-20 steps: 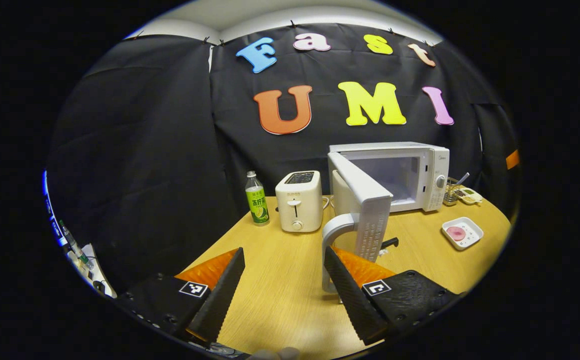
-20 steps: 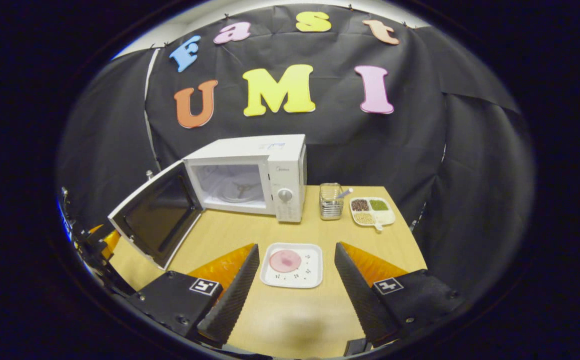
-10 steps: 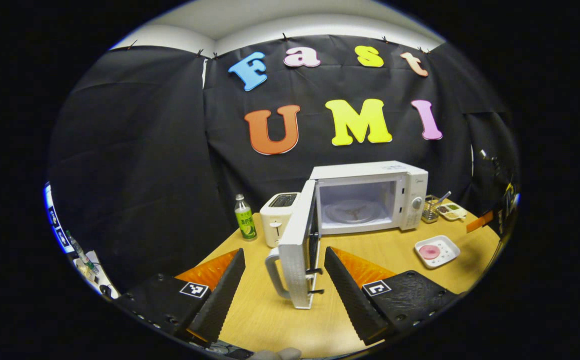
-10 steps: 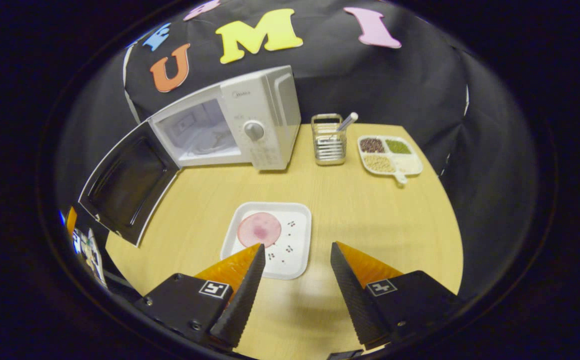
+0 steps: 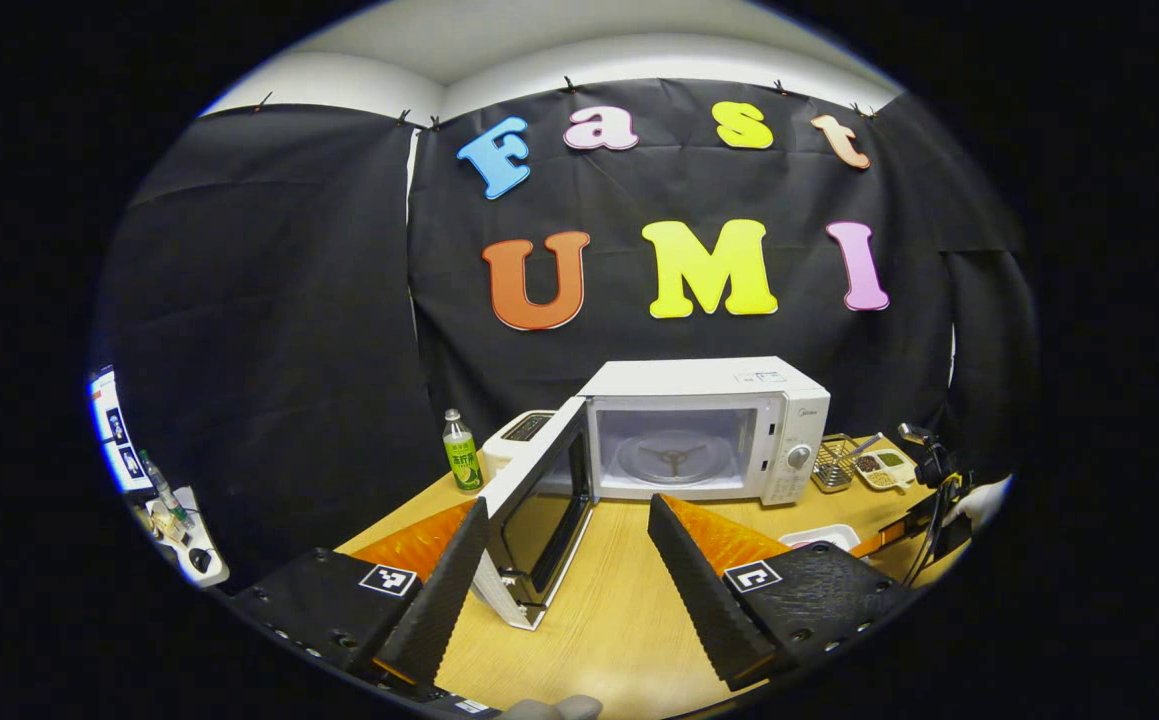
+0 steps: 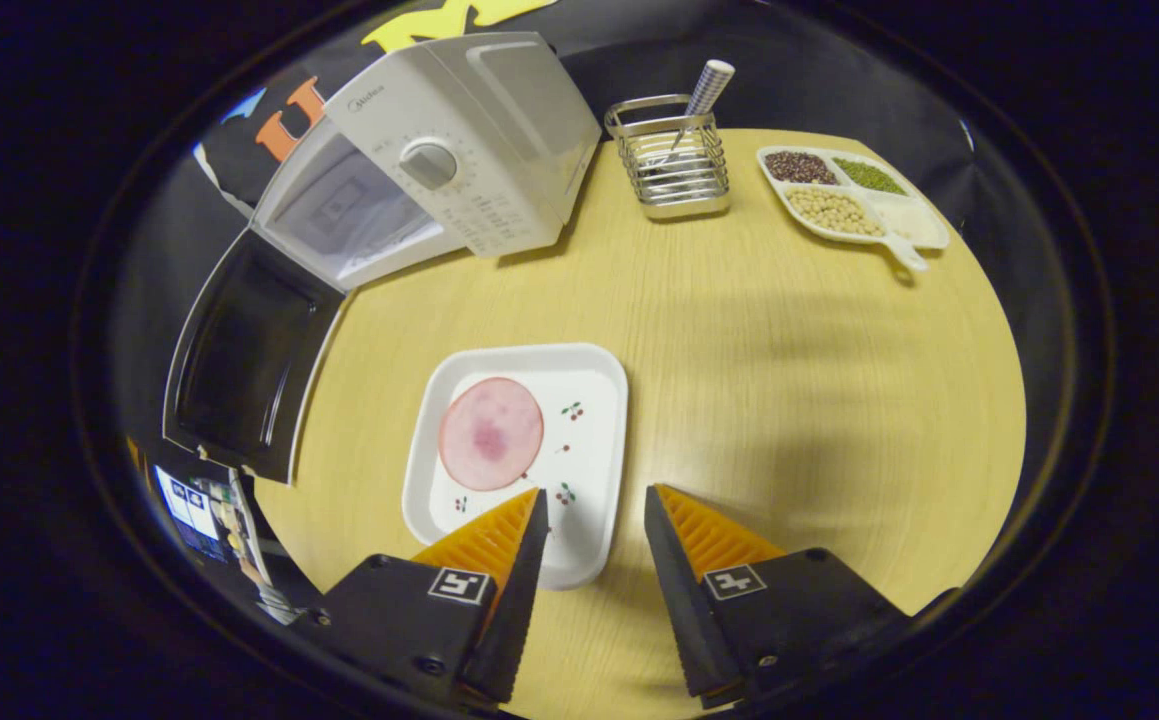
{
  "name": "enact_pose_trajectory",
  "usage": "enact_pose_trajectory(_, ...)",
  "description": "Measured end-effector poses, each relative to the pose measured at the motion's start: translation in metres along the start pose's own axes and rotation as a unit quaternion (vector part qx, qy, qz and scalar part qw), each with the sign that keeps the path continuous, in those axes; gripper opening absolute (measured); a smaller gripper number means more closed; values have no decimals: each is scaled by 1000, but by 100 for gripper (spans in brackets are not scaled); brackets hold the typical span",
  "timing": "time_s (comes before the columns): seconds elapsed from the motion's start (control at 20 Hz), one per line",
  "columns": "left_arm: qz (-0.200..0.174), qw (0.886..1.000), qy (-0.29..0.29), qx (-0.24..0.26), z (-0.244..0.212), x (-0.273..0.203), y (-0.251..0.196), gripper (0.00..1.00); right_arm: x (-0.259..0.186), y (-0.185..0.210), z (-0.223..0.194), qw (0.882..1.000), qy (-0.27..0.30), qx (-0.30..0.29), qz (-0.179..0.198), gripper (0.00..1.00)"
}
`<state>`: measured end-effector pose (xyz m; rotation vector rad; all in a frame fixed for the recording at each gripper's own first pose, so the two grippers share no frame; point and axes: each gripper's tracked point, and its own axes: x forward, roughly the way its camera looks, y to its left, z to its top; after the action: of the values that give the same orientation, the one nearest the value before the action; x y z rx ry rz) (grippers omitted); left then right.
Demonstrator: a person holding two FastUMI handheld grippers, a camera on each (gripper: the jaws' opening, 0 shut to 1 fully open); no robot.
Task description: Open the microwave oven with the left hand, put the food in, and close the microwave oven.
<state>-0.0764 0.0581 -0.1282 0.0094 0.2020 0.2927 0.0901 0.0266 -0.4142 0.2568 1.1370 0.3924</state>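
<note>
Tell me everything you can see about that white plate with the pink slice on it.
The white plate is square with rounded corners and a raised rim, printed with small cherry motifs. It looks like smooth plastic or ceramic. It lies flat on the wooden table, in front of the open microwave. A round pink slice rests on it. The right tool is open over its near corner, seemingly not gripping.

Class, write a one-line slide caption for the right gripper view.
Open right gripper poised over the near rim of the white plate holding a ham slice, microwave door open.
</note>
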Motion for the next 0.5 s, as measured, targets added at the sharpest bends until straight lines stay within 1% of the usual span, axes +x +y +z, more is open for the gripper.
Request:
enact_pose_trajectory(0.05,-3,1000,0,0,0,1,0,96,2,0,-4,1000,15,3,-6,51)
enact_pose_trajectory(0.1,-8,1000,-2,-1,2,5,1,96,3,3,-4,1000,17,6,-10,59)
enact_pose_trajectory(0.15,-13,1000,-4,0,4,10,2,96,5,6,-9,999,32,9,-15,58)
enact_pose_trajectory(0.2,-21,1000,-7,1,4,16,3,96,7,7,-7,999,30,13,-26,52)
enact_pose_trajectory(0.25,-27,1000,-6,5,1,22,5,95,5,8,-10,998,35,18,-41,51)
enact_pose_trajectory(0.3,-35,999,-4,7,-1,27,8,96,8,7,-11,997,44,24,-57,34)
enact_pose_trajectory(0.35,-43,999,-4,7,-3,31,10,96,7,6,-11,996,46,30,-70,43)
enact_pose_trajectory(0.4,-50,999,-7,7,-3,35,14,96,6,4,-12,994,53,36,-84,24)
enact_pose_trajectory(0.45,-56,998,-7,6,-3,38,17,96,6,2,-15,992,63,42,-98,33)
enact_pose_trajectory(0.5,-62,998,-9,6,-5,41,20,96,7,0,-15,990,67,46,-114,22)
